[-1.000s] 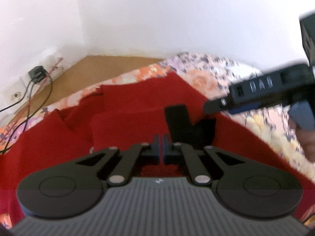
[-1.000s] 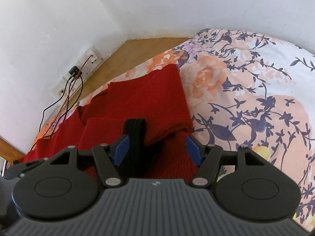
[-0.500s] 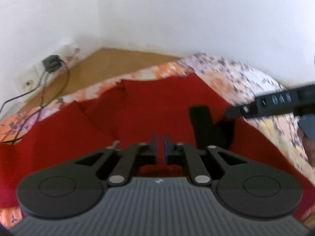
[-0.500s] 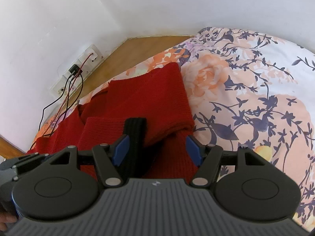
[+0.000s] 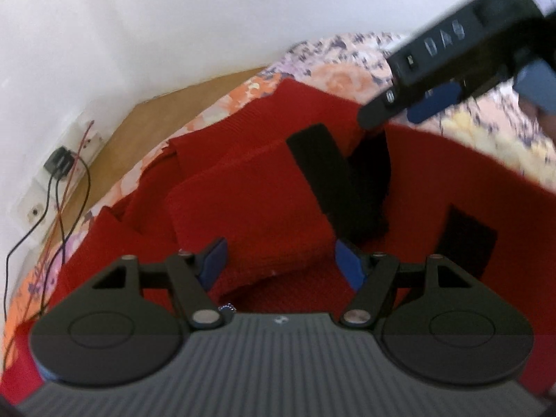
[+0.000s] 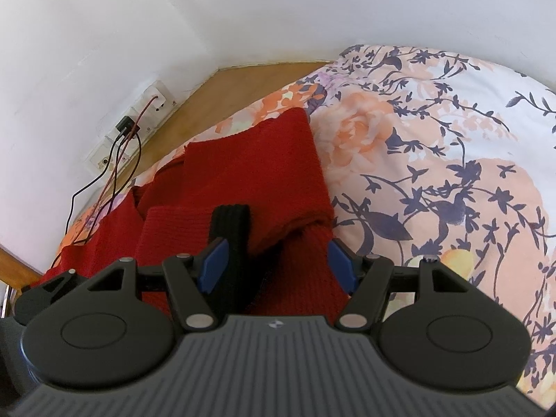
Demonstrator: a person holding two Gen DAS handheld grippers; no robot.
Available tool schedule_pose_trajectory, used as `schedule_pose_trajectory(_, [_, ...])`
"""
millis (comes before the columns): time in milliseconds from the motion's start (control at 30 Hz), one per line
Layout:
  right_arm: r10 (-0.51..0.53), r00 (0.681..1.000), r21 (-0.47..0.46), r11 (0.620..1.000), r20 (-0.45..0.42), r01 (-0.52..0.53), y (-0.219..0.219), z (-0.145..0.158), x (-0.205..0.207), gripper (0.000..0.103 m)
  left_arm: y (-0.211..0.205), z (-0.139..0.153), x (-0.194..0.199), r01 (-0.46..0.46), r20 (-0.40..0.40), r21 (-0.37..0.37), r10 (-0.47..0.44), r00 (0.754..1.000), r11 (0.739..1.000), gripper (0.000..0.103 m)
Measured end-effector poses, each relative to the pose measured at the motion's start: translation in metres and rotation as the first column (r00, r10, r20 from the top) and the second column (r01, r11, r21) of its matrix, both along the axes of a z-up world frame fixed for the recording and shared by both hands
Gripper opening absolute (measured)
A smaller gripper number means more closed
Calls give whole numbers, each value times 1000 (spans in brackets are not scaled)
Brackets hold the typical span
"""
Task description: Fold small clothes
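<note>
On the floral bed (image 6: 434, 146), the red knitted garment's folded sleeve (image 5: 250, 208) is straddled by the wide-open, empty left tool (image 5: 279, 260).

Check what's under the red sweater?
The red sweater lies on a floral bedsheet, visible around its edges. Anything beneath the knit itself is covered.

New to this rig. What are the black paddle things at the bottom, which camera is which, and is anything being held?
No robot here: a person holds a two-finger gripper in each hand, with a fisheye camera on each looking along the fingers. The black paddles are each gripper's own body.

Left wrist view: left gripper, jaws open, over a red knitted garment with black trim. Right wrist view: right gripper, also open, holding nothing. The garment lies on a floral bedsheet.
</note>
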State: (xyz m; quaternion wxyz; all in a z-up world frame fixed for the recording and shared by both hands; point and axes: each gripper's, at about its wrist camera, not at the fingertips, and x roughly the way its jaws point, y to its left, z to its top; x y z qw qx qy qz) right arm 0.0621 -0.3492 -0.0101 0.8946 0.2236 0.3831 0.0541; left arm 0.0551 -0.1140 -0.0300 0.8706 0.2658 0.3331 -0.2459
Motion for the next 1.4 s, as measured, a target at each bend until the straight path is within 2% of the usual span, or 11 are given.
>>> schedule_pose_trajectory(133, [-6, 1000, 2, 1000, -1, 6, -1, 0, -1, 71, -3, -6, -2, 26, 11, 46, -27, 1000, 999, 70])
schedule_pose_trajectory(333, [-18, 1000, 7, 1000, -9, 18, -2, -3, 0, 71, -8, -1, -10, 86, 18, 31, -87, 996, 996, 70])
schedule_pose_trajectory(467, [-14, 1000, 7, 1000, -8, 14, -1, -3, 0, 71, -18, -9, -12, 117, 53, 65, -121, 991, 991, 70])
schedule_pose_trajectory(533, [-13, 1000, 11, 1000, -6, 13, -1, -3, 0, 71, -18, -12, -11, 135, 48, 49, -137, 989, 990, 53])
schedule_pose_trajectory(567, [-13, 1000, 13, 1000, -6, 13, -2, -3, 0, 71, -16, -10, -9, 136, 23, 20, -136, 990, 991, 32])
schedule_pose_trajectory(600, [-13, 1000, 15, 1000, -5, 13, -2, -4, -1, 71, -13, -8, -7, 132, -3, -17, -132, 991, 991, 20])
schedule_pose_trajectory(667, [-17, 1000, 15, 1000, -7, 17, -3, -4, -2, 71, -9, -3, -5, 112, -22, -65, -113, 993, 992, 14])
schedule_pose_trajectory(833, [-25, 1000, 16, 1000, -9, 25, -4, -5, -3, 71, 7, 10, 3, 26, -44, -176, -35, 998, 984, 13])
schedule_pose_trajectory(1000, [-22, 1000, 13, 1000, -6, 22, -2, -6, -3, 71, 29, 33, 5, -99, -5, -290, 102, 995, 952, 12])
schedule_pose_trajectory(1200, [-12, 1000, 7, 1000, -1, 12, 2, -6, -2, 71, 58, 54, 13, -222, 23, -377, 248, 968, 899, 12])
schedule_pose_trajectory(1400, [0, 1000, 6, 1000, -4, 0, 6, -7, 1, 71, 99, 58, 24, -396, -5, -425, 436, 900, 814, 12])
